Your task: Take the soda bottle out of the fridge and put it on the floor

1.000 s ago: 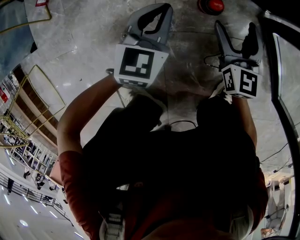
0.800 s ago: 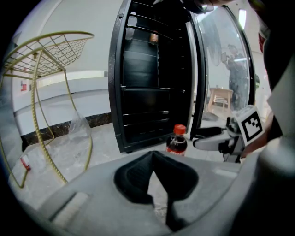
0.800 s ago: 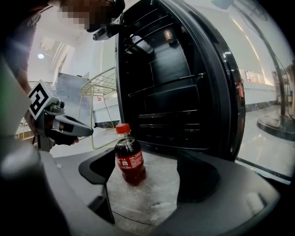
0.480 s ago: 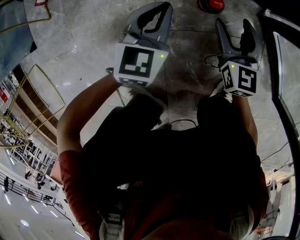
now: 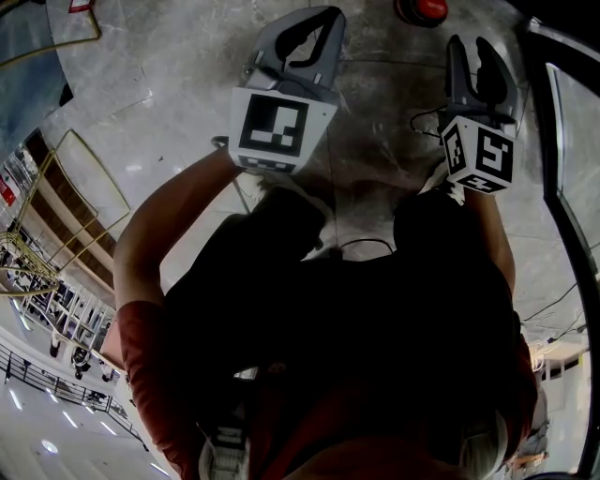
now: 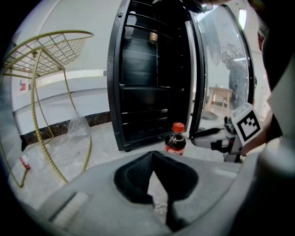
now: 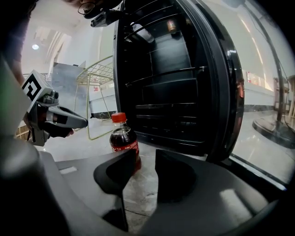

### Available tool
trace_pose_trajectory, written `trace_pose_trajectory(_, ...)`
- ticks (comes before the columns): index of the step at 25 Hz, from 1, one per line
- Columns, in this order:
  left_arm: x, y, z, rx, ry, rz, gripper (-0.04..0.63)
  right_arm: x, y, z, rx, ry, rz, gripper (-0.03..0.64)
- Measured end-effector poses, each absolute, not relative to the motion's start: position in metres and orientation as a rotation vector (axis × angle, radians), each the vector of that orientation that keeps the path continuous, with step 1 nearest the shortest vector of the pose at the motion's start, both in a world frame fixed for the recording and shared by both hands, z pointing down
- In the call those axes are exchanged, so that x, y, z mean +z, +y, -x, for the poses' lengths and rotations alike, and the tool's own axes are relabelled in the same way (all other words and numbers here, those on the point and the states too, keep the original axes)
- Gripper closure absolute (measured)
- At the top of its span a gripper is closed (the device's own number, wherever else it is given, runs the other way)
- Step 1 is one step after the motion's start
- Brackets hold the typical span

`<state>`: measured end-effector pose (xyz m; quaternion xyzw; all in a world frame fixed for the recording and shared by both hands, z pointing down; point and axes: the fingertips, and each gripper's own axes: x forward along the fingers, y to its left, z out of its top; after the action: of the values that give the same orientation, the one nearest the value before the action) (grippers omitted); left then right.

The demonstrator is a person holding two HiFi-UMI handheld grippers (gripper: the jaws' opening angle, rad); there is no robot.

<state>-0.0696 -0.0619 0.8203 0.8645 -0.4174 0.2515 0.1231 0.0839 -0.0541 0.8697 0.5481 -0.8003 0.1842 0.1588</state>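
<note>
The soda bottle (image 6: 175, 142) (image 7: 123, 138), dark cola with a red cap (image 5: 427, 9), stands upright on the floor in front of the open black fridge (image 6: 147, 69) (image 7: 175, 83). My right gripper (image 5: 476, 47) (image 7: 146, 159) hangs just short of the bottle. Its jaws have just been closing, a narrow gap stays between them, and nothing is in it. The bottle shows beyond the left jaw, apart from it. My left gripper (image 5: 305, 19) (image 6: 154, 154) is held to the bottle's other side, its tips meeting, empty.
The fridge's glass door (image 6: 221, 69) (image 5: 562, 141) stands swung open on the right. A gold wire rack (image 6: 41, 50) (image 5: 66, 178) and a clear plastic bag (image 6: 73, 133) are to the left. A thin cable (image 5: 422, 117) lies on the stone floor.
The right gripper's jaws have drawn from wide apart to a narrow gap, and the gripper has tilted slightly. The left gripper and the bottle have stayed put.
</note>
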Motion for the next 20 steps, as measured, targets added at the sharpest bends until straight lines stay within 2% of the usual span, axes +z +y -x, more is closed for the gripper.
trace_pose_trajectory(4, 0.821, -0.062, 0.068, 0.711, -1.230, -2.515, 0.596, 0.871, -0.053, -0.085, 0.536, -2.284, -1.565, 0.578)
trace_pose_trajectory(7, 0.822, -0.062, 0.069, 0.708, -1.233, -2.504, 0.597, 0.872, -0.051, -0.085, 0.542, -2.287, -1.556, 0.614)
trace_pose_trajectory(20, 0.814, -0.068, 0.066, 0.675, -1.221, -2.499, 0.596, 0.848, -0.056, -0.084, 0.497, -2.355, -1.476, 0.615)
